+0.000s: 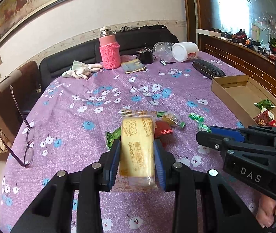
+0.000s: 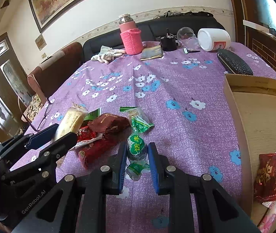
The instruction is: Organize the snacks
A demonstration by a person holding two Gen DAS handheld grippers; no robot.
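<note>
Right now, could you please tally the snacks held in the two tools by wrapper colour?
Yellow: 1, the rectangular cellophane-wrapped cheese biscuit packet in the left tool.
Green: 1, the round green-labelled wrapped sweet in the right tool.
Total: 2

The left gripper [image 1: 137, 162] is angled downward, its blue pads [image 1: 159, 165] clamped on a cheese biscuit packet [image 1: 137, 147]. The right gripper [image 2: 137, 162] is likewise tilted down, closed narrowly on a green-wrapped candy [image 2: 137, 147]. Fingers of a hand [image 1: 270, 211] are seen wrapped around the right gripper's handle.
</note>
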